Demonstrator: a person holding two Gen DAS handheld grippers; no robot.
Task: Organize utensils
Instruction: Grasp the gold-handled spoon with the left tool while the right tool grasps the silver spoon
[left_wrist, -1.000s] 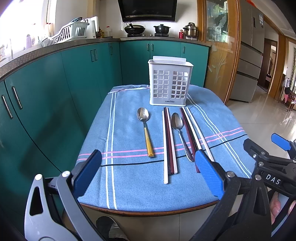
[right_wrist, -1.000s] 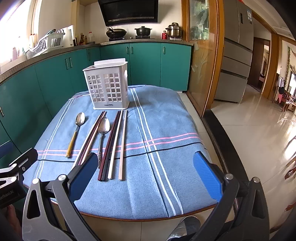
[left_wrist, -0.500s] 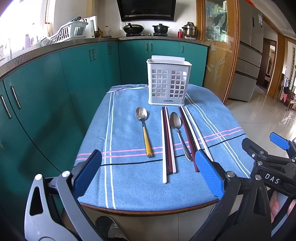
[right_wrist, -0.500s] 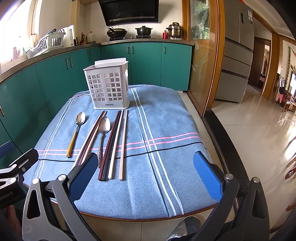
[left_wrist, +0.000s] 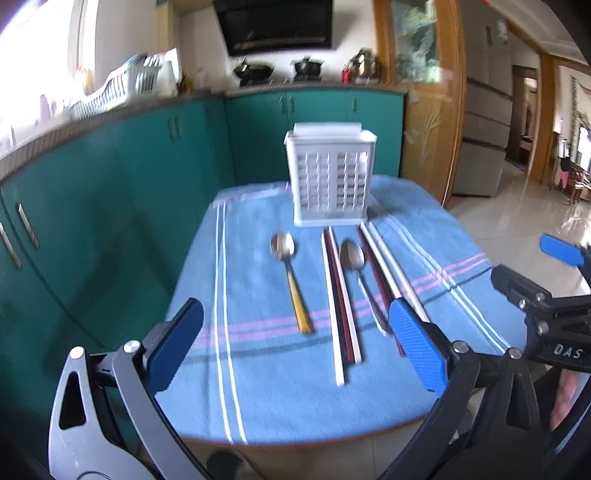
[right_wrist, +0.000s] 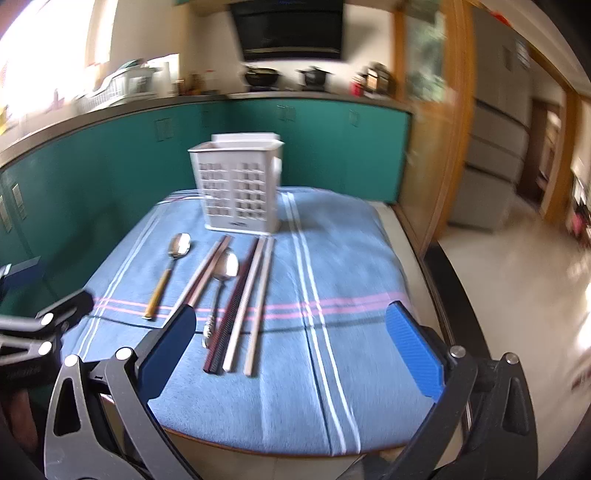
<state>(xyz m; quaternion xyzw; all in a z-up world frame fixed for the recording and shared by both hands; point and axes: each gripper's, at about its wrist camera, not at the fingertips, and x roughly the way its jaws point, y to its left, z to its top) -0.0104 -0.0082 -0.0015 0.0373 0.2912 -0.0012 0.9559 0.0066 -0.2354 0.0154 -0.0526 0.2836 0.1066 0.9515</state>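
A white perforated utensil holder (left_wrist: 330, 177) (right_wrist: 240, 188) stands at the far end of a table under a blue striped cloth (left_wrist: 258, 369) (right_wrist: 332, 258). In front of it lie a spoon with a yellow handle (left_wrist: 291, 277) (right_wrist: 168, 273), an all-metal spoon (left_wrist: 360, 277) (right_wrist: 219, 291) and two groups of chopsticks (left_wrist: 341, 302) (right_wrist: 245, 299). My left gripper (left_wrist: 295, 347) is open and empty above the near edge. My right gripper (right_wrist: 291, 350) is open and empty, also at the near edge, to the right of the left one.
Teal kitchen cabinets (left_wrist: 110, 192) run along the left and behind the table. A worktop holds a dish rack (left_wrist: 122, 88) and pots (left_wrist: 306, 66). A tiled floor (right_wrist: 517, 277) and a fridge (left_wrist: 484, 122) lie to the right.
Both grippers have moved forward over the near edge of the table, so the utensils and holder look closer. Both stay open. Nothing on the table has moved.
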